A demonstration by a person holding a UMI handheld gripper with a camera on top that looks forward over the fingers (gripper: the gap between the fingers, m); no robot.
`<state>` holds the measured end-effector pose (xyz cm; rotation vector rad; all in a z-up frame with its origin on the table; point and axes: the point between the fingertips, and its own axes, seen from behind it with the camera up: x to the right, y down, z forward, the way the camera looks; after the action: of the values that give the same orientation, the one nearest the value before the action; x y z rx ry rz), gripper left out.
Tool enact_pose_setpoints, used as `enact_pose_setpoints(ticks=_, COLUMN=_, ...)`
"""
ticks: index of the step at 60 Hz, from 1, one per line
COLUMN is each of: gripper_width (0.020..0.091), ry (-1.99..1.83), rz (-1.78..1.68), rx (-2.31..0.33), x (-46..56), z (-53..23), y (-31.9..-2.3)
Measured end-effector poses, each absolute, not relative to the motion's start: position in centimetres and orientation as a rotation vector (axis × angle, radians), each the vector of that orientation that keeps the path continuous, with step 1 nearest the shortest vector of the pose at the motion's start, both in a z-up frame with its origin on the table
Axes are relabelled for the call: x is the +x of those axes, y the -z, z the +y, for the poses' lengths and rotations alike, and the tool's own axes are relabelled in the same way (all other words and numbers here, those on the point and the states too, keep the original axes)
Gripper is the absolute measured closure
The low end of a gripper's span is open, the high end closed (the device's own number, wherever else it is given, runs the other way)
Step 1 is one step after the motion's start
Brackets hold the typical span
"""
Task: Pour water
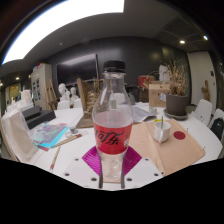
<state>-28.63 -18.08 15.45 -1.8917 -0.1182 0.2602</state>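
Tongs [112, 165] sit low around a bottle [112, 120], pink pads [93, 160] showing on either side of its base. Fingers themselves are lost in the dark below, so whether the pads actually press the bottle or leave a gap — cannot tell. Bottle stands upright between them, clear plastic, red label, dark cap [114, 68] on, some liquid inside though the level is hard to read. It looks to rest on the white tabletop [75, 155], but the base is partly hidden.

Step, as a judgement: grasp stage of the pour, bottle not yet lifted or tilted. Next move calls for a firm squeeze, a lift, then carrying to a receiving vessel; the cap would have to come off first.

Just right of the bottle: one small cup [159, 131] on a brown mat [172, 148], with one red dot-like thing [179, 134] nearby. Left: one blue-ish flat thing [47, 135], unclear what. Farther right, one potted plant [177, 100]. Room behind is cluttered, too small to count.

Counts: one bottle, one cap, one cup, one mat, one plant.
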Motion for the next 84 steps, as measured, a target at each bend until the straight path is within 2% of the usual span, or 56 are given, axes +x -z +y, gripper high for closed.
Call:
enact_pose_setpoints(ticks=13, gripper_width=0.0874, ry=-0.574, rz=0.154, rx=-1.816, x=-28.6, z=-11.3, y=-22.8)
enact_pose_setpoints(ticks=22, gripper_width=0.0873, ry=-0.967, rz=0.503, rx=-1.79, x=-27.8, z=-5.6, y=-24.1)
enact_pose_setpoints(ticks=39, gripper_width=0.0873, ry=-1.489, rz=1.072, rx=-1.658, x=-25.4, z=3.1, y=-20.9)
enact_pose_setpoints(ticks=43, gripper_width=0.0876, ry=-1.61, rz=1.174, rx=-1.613, x=-25.1, z=4.1, y=-20.7)
enact_pose_setpoints(ticks=48, gripper_width=0.0874, ry=-1.695, rz=1.295, rx=-1.589, x=-25.2, z=5.3, y=-18.9)
enact_pose_setpoints(ticks=53, gripper_width=0.0874, ry=-1.769, rz=1.378, rx=-1.548, x=-24.9, z=5.8, y=-19.0)
enact_pose_setpoints(ticks=72, gripper_width=0.0873, ry=-1.864, rz=1.46, rx=-1.517, x=-25.1, z=6.3, y=-18.3)
enact_pose_setpoints(ticks=84, gripper_width=0.0875, ry=-1.747, rz=1.198, rx=-1.685, x=-25.3, z=5.6, y=-20.1)
